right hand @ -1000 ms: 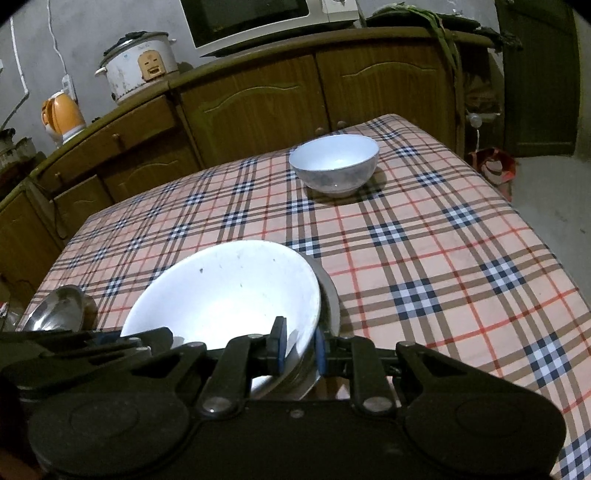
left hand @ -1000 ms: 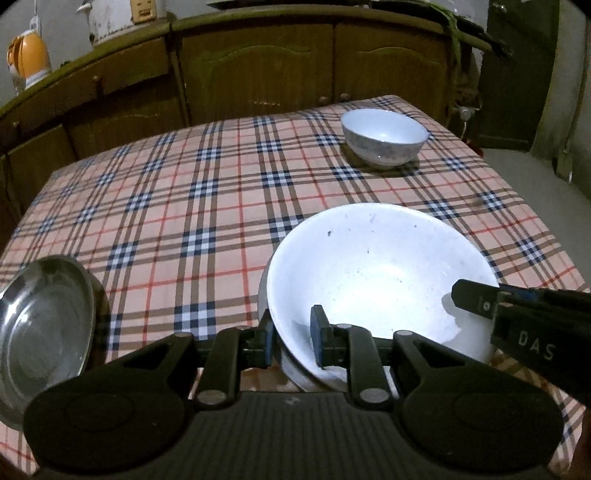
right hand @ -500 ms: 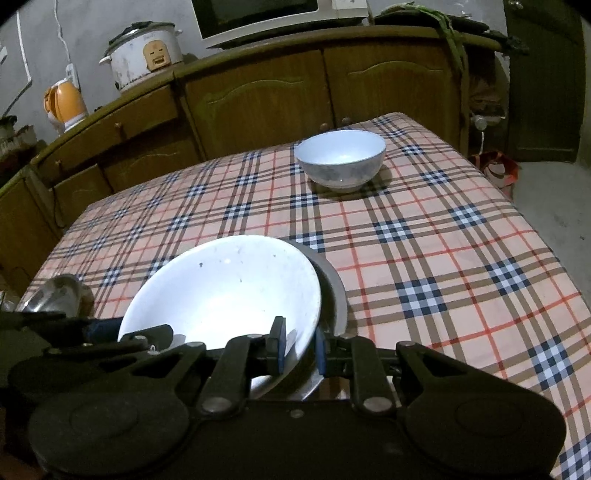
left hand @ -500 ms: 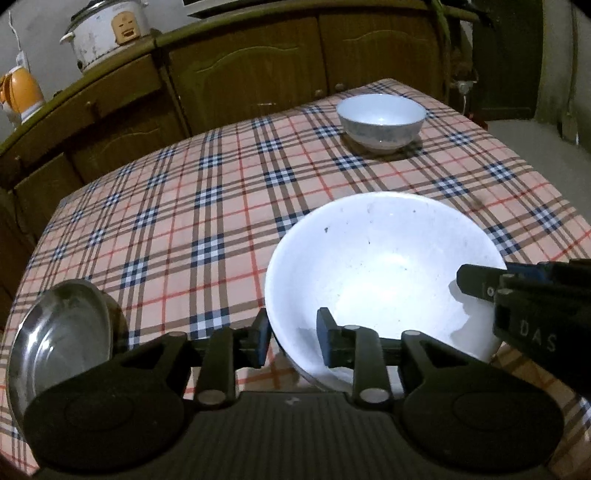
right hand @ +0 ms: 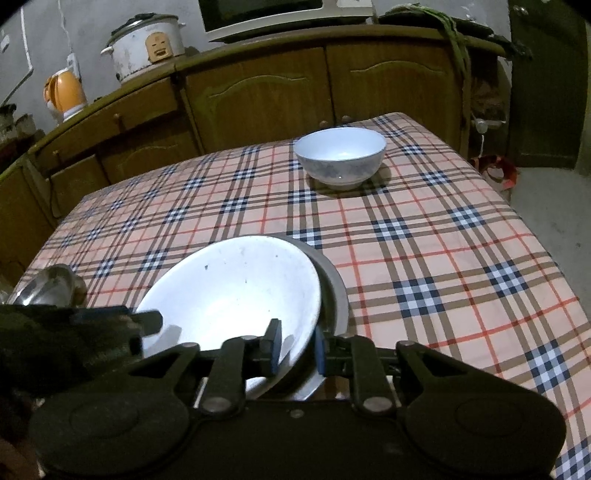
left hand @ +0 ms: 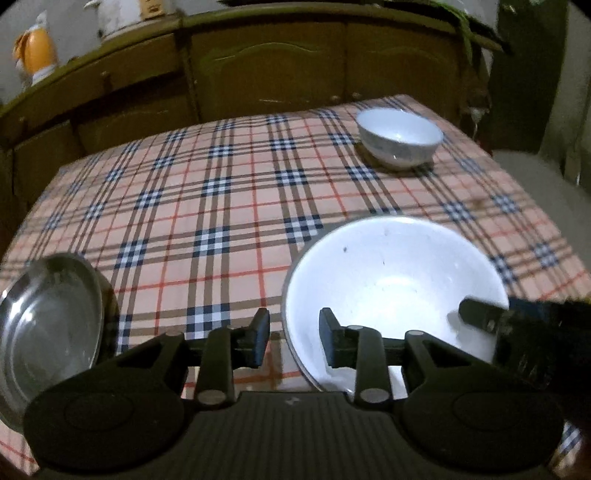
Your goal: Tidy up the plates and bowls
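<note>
A large white bowl (left hand: 395,288) rests in a grey metal plate (right hand: 336,291) near the front of the checked tablecloth (left hand: 229,206). My left gripper (left hand: 293,341) straddles the bowl's left rim. Its jaws are opening and the pads stand off the rim. My right gripper (right hand: 297,347) straddles the right rim (right hand: 312,295); its jaws are opening too, and a slim gap shows at the inner pad. Each gripper's fingers (left hand: 480,317) (right hand: 147,319) show in the other view. A small white bowl (right hand: 341,157) stands at the far right.
A shiny steel plate (left hand: 48,325) sits tilted at the front left corner. Wooden cupboards (right hand: 258,99) run behind the table, bearing a rice cooker (right hand: 147,40), an orange kettle (right hand: 64,92) and a microwave (right hand: 266,14). The table's right edge drops to the floor (right hand: 554,206).
The left jaws have spread apart and come off the big bowl's rim. The right jaws have widened a little. The bowl stays where it was, on the metal plate.
</note>
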Motion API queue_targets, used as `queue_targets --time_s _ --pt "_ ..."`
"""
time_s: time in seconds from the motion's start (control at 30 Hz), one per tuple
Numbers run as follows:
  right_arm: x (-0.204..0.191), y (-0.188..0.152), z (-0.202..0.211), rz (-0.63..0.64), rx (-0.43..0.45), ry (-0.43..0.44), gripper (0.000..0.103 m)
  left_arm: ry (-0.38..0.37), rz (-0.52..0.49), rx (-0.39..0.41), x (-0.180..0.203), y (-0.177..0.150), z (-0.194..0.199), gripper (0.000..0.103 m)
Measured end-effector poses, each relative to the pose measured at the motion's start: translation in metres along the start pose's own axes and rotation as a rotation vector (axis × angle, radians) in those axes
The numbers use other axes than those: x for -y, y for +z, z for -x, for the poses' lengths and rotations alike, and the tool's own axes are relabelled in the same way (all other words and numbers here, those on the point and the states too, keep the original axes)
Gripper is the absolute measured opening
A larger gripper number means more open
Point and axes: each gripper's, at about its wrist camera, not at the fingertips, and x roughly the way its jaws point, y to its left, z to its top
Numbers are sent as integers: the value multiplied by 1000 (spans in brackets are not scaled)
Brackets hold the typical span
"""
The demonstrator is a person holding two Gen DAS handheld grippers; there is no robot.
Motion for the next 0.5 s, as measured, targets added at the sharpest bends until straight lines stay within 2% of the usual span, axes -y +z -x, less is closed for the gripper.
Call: queue_targets --time_s 0.07,0.17,0.2,0.23,0.33,0.5 --pt "-4 0 1 23 0 -8 30 -24 47 1 -7 3 3 31" --pt "-8 2 3 60 5 -20 51 -53 103 5 -15 6 7 31" --pt "-10 3 4 73 13 -34 72 -65 122 7 -18 7 9 31" --pt "-12 4 6 93 28 -65 81 -71 134 8 -19 8 10 31" --pt "-15 8 12 133 50 -81 80 -92 167 17 -23 10 14 31" --pt "-10 11 17 87 65 -58 80 -113 178 27 -25 14 21 32"
